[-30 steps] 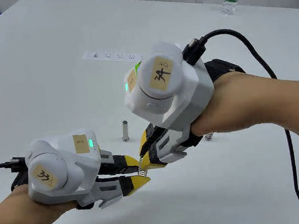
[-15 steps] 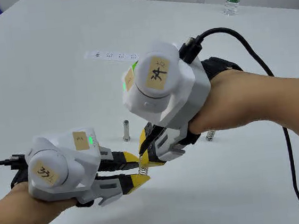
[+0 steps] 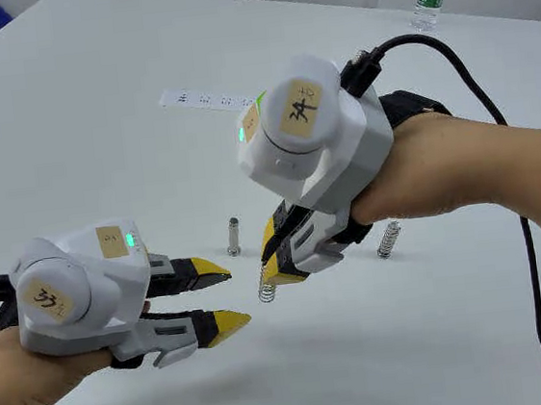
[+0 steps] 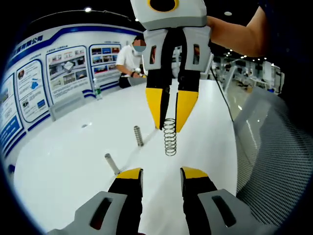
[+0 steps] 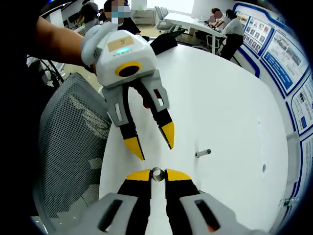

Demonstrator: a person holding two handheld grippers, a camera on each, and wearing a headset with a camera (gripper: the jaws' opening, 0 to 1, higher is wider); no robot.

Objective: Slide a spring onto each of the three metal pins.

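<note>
The small coiled steel-wire spring point(image 3: 267, 291) hung upright from the yellow tips of the right tongs point(image 3: 274, 276), which were pinched narrow on its top coils. Its lower end sat close over the smooth white tabletop point(image 3: 96, 105); whether it touched could not be told. Just beyond it stood a short grey metal pin point(image 3: 233, 235), a plain smooth cylinder, upright and bare. The left tongs point(image 3: 238, 293) were held level beside the spring, spread wide with nothing between them. A second coiled spring point(image 3: 388, 239) leaned on the tabletop near the right hand, well apart from the pin; whether a pin sat inside it was unclear.

The step in hand looked like carrying a spring to a pin. The next move probably called for centring the spring's open bore over the pin's top and lowering it straight, since thin, springy wire could catch on the rim and bend aside.
</note>
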